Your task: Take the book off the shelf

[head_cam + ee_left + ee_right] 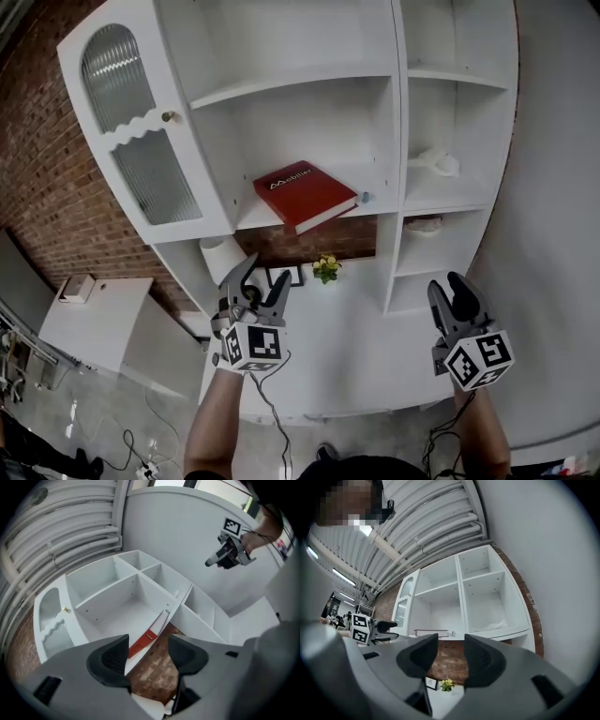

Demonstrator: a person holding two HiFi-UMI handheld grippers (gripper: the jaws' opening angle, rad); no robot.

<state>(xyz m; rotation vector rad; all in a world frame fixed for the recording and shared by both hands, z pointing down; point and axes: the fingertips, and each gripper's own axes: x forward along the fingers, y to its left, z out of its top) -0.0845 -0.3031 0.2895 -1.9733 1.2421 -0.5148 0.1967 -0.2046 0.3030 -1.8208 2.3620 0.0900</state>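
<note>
Step in hand: the approach. You have not yet reached the book, and nothing is grasped.

The shelf unit (397,112) stands in front of you, and both tools are held short of it, below the level of its middle shelf. The book (305,194), red, lies flat on that middle shelf, with one corner jutting past the front edge.

Your left tool (262,281) is released, its jaws apart with only air between them; it sits below the book and slightly to the left. Your right tool (448,291) is likewise released and empty, below the unit's right-hand column.

Next move, as judged: bring one tool up level with the shelf and set its jaws over the overhanging corner, one above the cover and one beneath. The book lies flat, so a level entry looks necessary before you draw it forward.

Compartments of the unit:
- Door (141,141) on the left, ribbed glass, closed; contents not visible.
- Top centre: nothing visible inside.
- Middle centre: the book, with a small pale object (366,197) just to its right, not identifiable.
- Right column, level with the book: a white crumpled item (437,162).
- Recess beneath the book's shelf: a tabletop (356,328) carrying a picture frame (282,276) and a small plant (326,267).
</note>
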